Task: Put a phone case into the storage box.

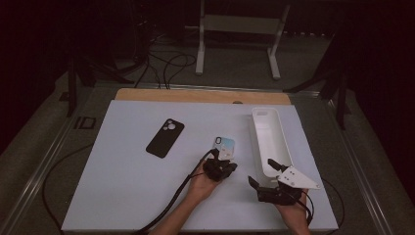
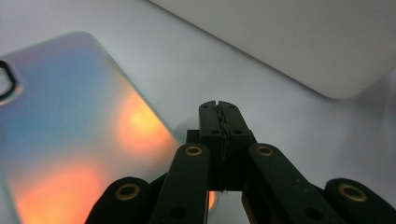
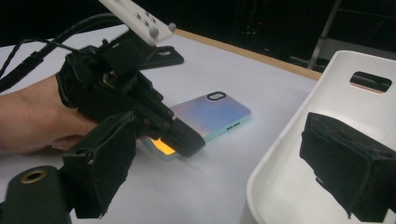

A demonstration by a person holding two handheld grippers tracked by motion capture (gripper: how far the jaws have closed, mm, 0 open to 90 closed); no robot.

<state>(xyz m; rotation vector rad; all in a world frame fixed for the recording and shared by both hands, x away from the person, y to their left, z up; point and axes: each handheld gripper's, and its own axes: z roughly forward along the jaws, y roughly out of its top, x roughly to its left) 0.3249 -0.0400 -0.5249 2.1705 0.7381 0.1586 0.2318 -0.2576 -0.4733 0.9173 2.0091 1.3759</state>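
Left gripper closed at the near end of the iridescent phone case; right gripper idle by the white tray.

High view: the case lies between black phone case and tray, long axis running away from the person, camera cutout far. Left gripper view: jaws meet, nothing visibly clamped, tips beside the case's edge. Right gripper view: own jaws apart. Step judged: nudging or prising the case; next move needs an edge grip.

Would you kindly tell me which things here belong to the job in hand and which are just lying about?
In the job:
- iridescent phone case
- left gripper, shut, at that case's near edge
- white bin
- right gripper, open

Lying about:
- black phone case
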